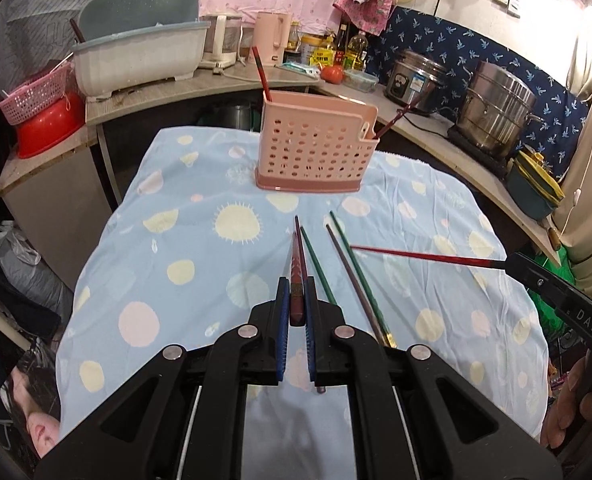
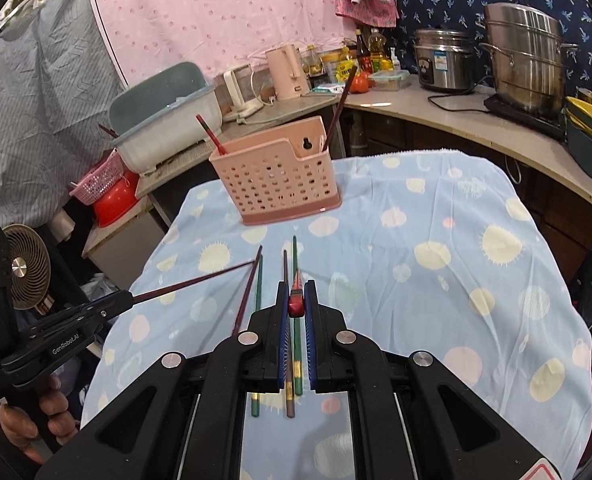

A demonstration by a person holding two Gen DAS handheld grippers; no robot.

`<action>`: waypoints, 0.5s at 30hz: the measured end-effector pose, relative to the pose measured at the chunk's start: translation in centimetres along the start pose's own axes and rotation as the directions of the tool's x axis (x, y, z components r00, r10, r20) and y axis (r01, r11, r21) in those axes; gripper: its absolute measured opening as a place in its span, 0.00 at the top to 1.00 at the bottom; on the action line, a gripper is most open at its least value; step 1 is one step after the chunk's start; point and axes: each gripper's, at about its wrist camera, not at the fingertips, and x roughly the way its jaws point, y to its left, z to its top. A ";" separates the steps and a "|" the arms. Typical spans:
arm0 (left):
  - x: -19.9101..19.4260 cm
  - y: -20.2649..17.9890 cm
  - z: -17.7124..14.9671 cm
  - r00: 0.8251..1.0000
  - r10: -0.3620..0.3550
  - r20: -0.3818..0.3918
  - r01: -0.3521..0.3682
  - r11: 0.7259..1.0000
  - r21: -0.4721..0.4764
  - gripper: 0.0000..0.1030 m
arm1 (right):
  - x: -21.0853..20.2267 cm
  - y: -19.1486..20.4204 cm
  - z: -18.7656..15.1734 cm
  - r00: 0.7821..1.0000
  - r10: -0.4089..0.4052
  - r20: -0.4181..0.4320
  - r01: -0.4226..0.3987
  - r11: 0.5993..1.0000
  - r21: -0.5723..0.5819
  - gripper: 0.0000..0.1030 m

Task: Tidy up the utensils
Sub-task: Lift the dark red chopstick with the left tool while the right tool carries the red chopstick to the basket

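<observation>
A pink perforated utensil holder (image 1: 316,152) (image 2: 275,184) stands at the far side of a table under a blue dotted cloth (image 1: 199,240) (image 2: 436,280). Two dark red chopsticks (image 1: 261,74) (image 2: 340,108) lean in it, one at each end. My left gripper (image 1: 296,300) (image 2: 129,298) is shut on a dark red patterned chopstick (image 1: 296,272) (image 2: 199,280), held above the cloth. My right gripper (image 2: 296,300) (image 1: 510,266) is shut on a red chopstick (image 2: 297,288) (image 1: 424,256). Several green and brown chopsticks (image 1: 356,276) (image 2: 294,264) lie loose on the cloth below.
A curved counter (image 1: 448,152) (image 2: 436,108) wraps behind the table with a dish rack (image 1: 135,56), pink kettle (image 1: 271,36), bottles, rice cooker (image 2: 442,60) and steel pot (image 1: 496,112). A pink basket over a red bowl (image 1: 47,124) sits left. A small fan (image 2: 27,272) is near my left hand.
</observation>
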 end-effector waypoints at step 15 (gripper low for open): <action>-0.9 -0.3 7.3 0.996 0.022 0.083 -0.024 0.999 0.022 0.93 | -0.6 0.4 7.4 0.993 0.018 0.115 -0.015 0.999 -0.029 0.93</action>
